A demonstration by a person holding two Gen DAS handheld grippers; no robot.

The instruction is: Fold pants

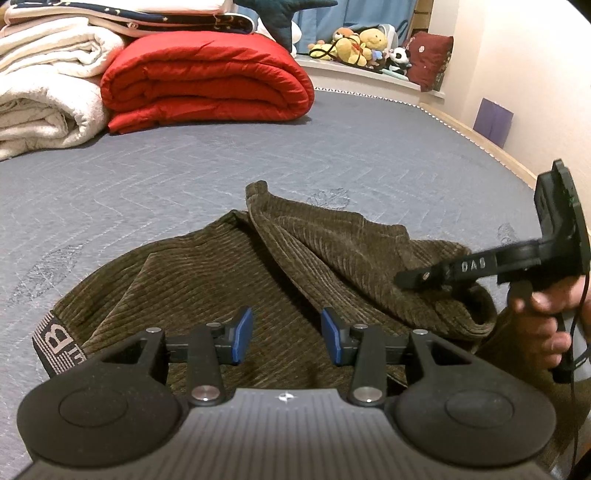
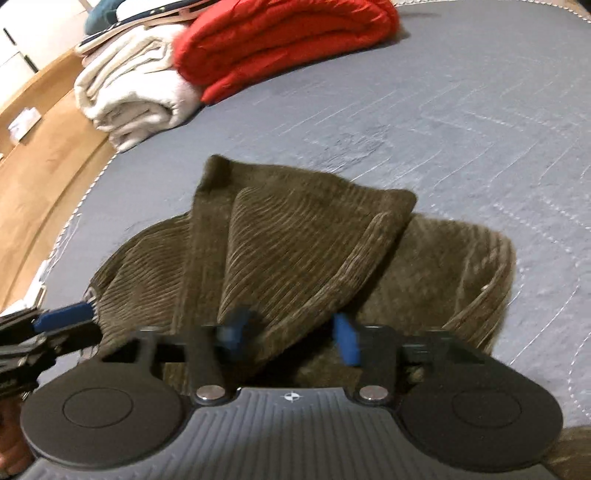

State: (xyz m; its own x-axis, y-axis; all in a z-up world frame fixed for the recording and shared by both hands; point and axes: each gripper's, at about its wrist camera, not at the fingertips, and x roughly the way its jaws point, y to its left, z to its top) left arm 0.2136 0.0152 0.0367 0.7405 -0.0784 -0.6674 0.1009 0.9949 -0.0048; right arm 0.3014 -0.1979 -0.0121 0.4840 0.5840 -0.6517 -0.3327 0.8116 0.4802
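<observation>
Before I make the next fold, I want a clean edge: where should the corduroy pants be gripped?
Grip the corduroy pants at the pointed top corner of the folded-over leg flap, coming from the far side. It stands raised off the mattress, so a pad could probably slip under it.

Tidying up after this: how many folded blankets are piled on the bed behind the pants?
3 clearly: a red blanket, a white blanket left of it, a dark star-patterned blanket on top. More may be hidden.

You are working over a grey-blue quilted mattress (image 1: pixel 192 173); a red folded quilt (image 1: pixel 207 81) and white blankets (image 1: pixel 40 88) are lying beyond, soft toys (image 1: pixel 362 44) crowding a ledge by the cream wall (image 1: pixel 524 55).
</observation>
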